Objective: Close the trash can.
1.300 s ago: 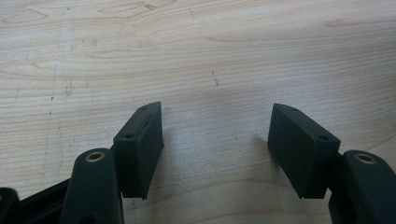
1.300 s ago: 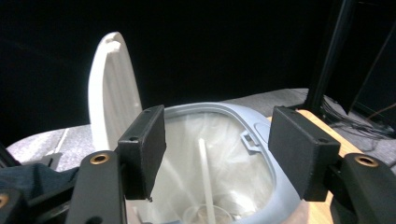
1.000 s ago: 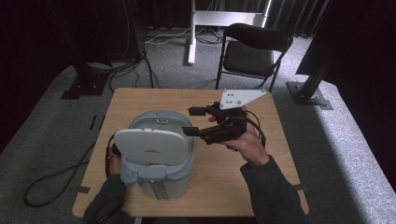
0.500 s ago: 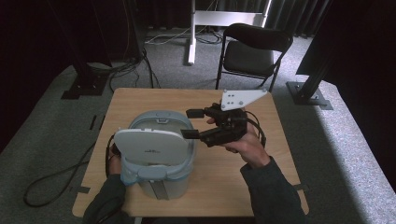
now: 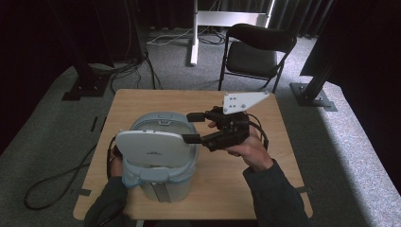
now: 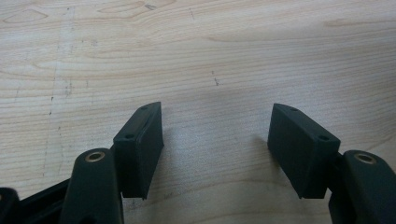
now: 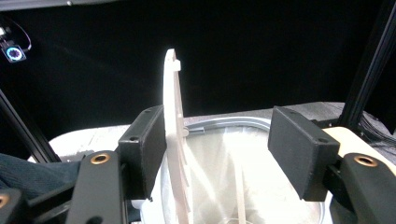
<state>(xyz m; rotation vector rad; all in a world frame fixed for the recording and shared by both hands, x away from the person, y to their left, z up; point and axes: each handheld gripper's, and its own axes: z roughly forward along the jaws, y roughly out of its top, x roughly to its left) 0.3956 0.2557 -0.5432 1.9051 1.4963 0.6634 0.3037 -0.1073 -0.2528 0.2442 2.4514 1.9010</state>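
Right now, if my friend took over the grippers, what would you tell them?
Right gripper: jaws open around the edge of the raised lid; one pad sits beside it, not squeezing.
Left gripper: open, nothing in it, over bare table.
The bin stands on the table's left half, with a pale liner inside.
Done: lid is up.
Left: probably grip the lid, or let it go. I can't tell which.

A pale blue-grey bin (image 5: pixel 161 179) with white lid (image 5: pixel 153 149) (both plain) on a light wood-grain table (image 5: pixel 265 189).
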